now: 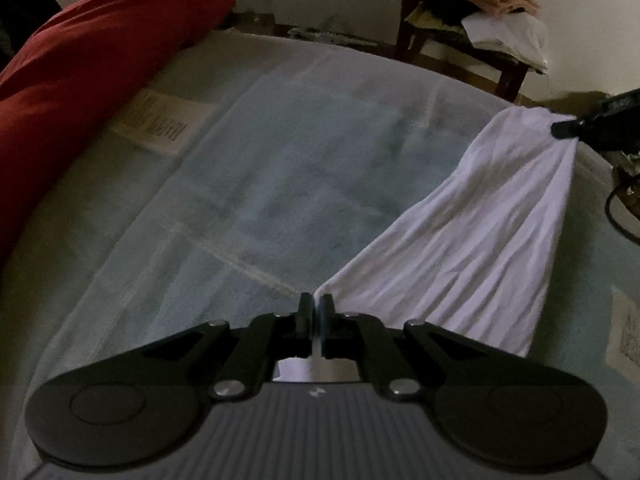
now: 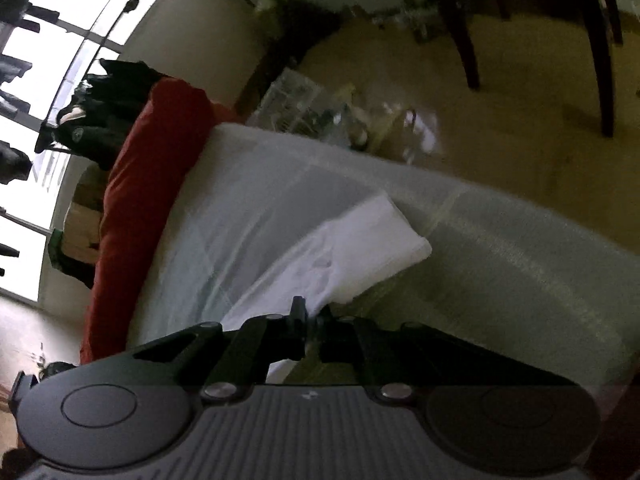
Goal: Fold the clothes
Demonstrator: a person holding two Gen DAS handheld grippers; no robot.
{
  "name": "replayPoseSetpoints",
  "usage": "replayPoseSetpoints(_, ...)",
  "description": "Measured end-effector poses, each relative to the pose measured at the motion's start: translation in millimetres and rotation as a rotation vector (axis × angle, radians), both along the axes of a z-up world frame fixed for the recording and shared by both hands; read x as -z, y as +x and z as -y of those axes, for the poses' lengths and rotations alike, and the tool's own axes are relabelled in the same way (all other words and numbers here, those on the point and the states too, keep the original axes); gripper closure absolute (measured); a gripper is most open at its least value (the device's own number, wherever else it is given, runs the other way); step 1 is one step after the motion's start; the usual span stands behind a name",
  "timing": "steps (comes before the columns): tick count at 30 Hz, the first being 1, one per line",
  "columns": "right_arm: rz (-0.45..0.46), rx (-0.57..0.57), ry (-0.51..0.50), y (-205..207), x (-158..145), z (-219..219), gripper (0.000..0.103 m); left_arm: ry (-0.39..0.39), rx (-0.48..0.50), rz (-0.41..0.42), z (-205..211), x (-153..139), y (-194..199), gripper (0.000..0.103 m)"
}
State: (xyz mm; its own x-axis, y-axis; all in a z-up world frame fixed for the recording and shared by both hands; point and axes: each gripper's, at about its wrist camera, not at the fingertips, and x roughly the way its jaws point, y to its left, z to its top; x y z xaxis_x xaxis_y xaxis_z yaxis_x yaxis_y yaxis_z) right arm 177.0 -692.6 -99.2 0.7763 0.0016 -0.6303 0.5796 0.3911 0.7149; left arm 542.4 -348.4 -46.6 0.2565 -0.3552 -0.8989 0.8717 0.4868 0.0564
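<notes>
1. Left wrist view: the left gripper (image 1: 316,312) has its fingers drawn almost together on a corner of a white garment (image 1: 472,232). The right gripper (image 1: 566,128) pinches the far corner, so the cloth hangs stretched between the two above a pale mattress (image 1: 200,200).

2. Right wrist view: the right gripper (image 2: 310,314) is likewise clamped narrow on the white garment (image 2: 352,248), whose far part droops onto the mattress (image 2: 520,280).

3. Risk, as a judgement: each hold is on a thin pinch of fabric, so a sharp tug or uneven pull could slip a corner free and drop the cloth in a heap.

4. Risk: the garment is ridged with long creases; laid down slack, those would likely be folded in.

5. Edges: the mattress ends at a drop to the tan floor (image 2: 520,128) on the far side, near the right gripper. Cloth swung that way could slide off.

6. Open room: bare mattress lies to the left, bounded by a red bolster (image 1: 100,60). A wooden chair (image 1: 460,40) piled with clothes stands beyond the mattress, well apart.
</notes>
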Motion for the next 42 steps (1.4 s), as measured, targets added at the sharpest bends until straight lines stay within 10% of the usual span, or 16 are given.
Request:
replayPoseSetpoints(4,-0.124,0.034,-0.016,-6,2,1,0.065,-0.009,-0.058,0.006,-3,-1,4,0.094)
replayPoseSetpoints(14,-0.220,-0.032,-0.344,-5,-47,-38,0.054,-0.104,-0.222,-0.021,-51,-45,16,0.082)
replayPoseSetpoints(22,-0.081,-0.521,-0.443,94,-54,-116,0.050,0.003,-0.330,-0.191,-97,-8,14,0.085)
replayPoseSetpoints(26,-0.037,-0.704,-0.494,137,-48,-160,0.050,0.016,-0.354,-0.152,-94,16,25,0.086)
replayPoseSetpoints(34,-0.096,-0.784,-0.513,149,-37,-179,0.047,0.005,-0.464,0.022,-91,10,46,0.095)
replayPoseSetpoints(42,0.035,-0.921,-0.508,168,-50,-209,0.047,-0.083,-0.423,-0.179,-121,-24,24,0.083)
